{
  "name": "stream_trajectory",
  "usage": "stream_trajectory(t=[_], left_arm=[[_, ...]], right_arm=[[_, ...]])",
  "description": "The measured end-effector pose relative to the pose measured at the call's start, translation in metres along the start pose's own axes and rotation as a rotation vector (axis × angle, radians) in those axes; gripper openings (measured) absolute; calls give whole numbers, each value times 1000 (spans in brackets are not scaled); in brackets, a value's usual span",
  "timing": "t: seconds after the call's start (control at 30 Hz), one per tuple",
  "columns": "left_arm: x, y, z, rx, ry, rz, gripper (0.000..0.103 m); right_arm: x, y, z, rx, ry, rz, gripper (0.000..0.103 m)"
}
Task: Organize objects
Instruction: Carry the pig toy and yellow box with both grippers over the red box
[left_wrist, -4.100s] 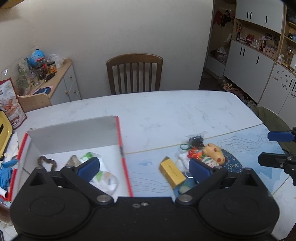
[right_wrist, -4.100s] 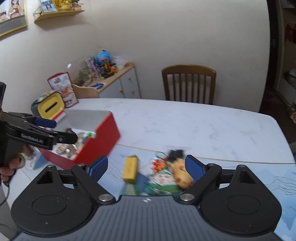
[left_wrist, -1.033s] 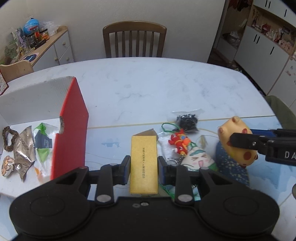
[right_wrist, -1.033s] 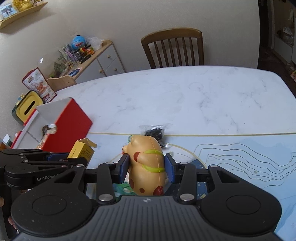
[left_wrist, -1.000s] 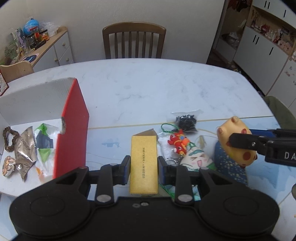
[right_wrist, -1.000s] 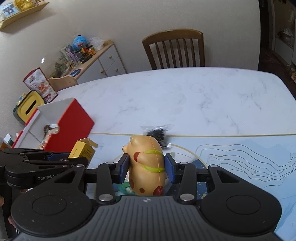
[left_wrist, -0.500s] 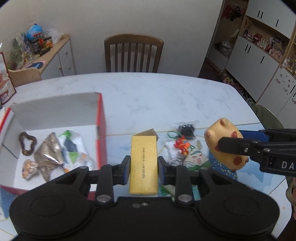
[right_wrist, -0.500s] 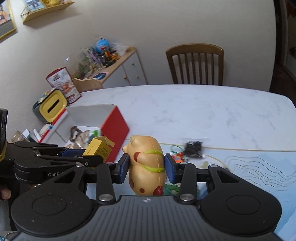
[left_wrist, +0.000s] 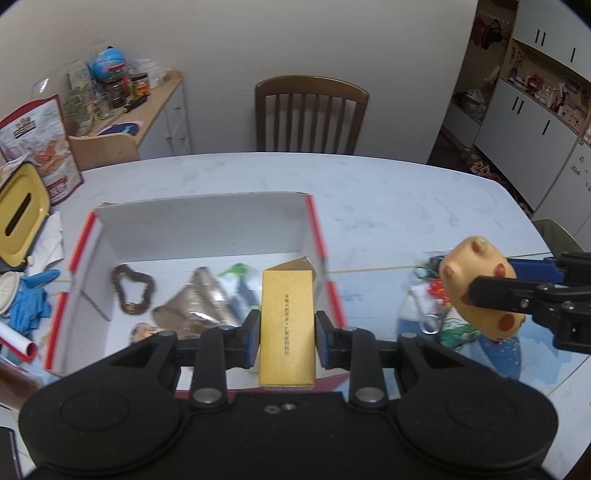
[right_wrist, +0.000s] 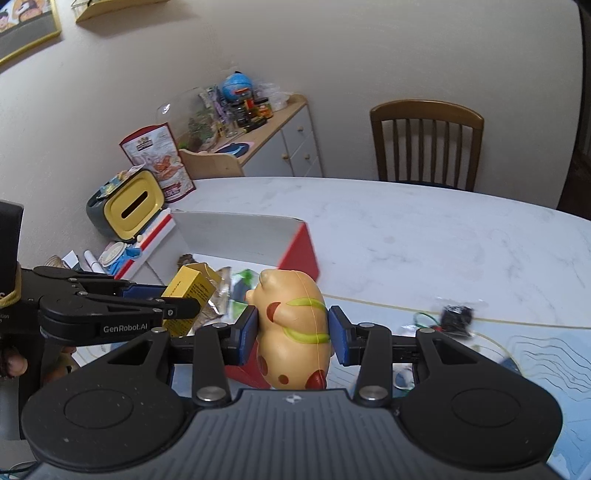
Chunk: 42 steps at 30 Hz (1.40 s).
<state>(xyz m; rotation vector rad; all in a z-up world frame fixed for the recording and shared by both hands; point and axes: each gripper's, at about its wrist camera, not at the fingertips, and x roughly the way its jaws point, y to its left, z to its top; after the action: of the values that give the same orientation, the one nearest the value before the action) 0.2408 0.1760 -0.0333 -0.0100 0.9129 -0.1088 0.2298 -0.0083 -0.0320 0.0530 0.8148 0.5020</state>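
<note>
Both grippers loaded above the red box

Clearly the left gripper (left_wrist: 287, 335) is clamped on the yellow carton (left_wrist: 287, 325): its blue pads (left_wrist: 254, 338) press the carton's two long sides, leaving only the carton's width between them. The carton points away from the camera, its open flap at the far end, and it hangs over the right-hand part of the red box (left_wrist: 317, 236), near the red wall. Its near end is cut off by the gripper's black body.

The right gripper (right_wrist: 293, 334) is closed on the toy pig (right_wrist: 293, 328) — pads against both flanks, snout to the left. From the left wrist view the pig shows to the right of the box, held in the air above the blue mat (left_wrist: 502, 354), its back half covered by the black fingers.

Inside the box lie a brown bead bracelet (left_wrist: 132, 291), a foil packet (left_wrist: 195, 306) and a clear bag with green print (left_wrist: 236, 280) — the carton hides part of the bag. On the mat, a small heap of keychains (left_wrist: 432, 291) is blurred and partly behind the pig. A black-filled little bag (right_wrist: 457, 314) lies on the table (right_wrist: 424, 229), also smeared.
</note>
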Motion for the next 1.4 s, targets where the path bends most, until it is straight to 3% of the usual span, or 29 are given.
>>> stream_trajectory(t=[0.43,0.7,1.03,1.4], left_arm=[[4,82,6,-12,2,80,29],[27,120,4,-5,52,127,29],[67,134,5,49,104,153,28],[93,128,3,117,149,154,28]], right_arm=[[43,57,12,-30,17,0,41],[86,83,14,-71,50,-32,41],[144,98,3,-81,128,-45,41],[171,99,-14,-95,202,-64,41]])
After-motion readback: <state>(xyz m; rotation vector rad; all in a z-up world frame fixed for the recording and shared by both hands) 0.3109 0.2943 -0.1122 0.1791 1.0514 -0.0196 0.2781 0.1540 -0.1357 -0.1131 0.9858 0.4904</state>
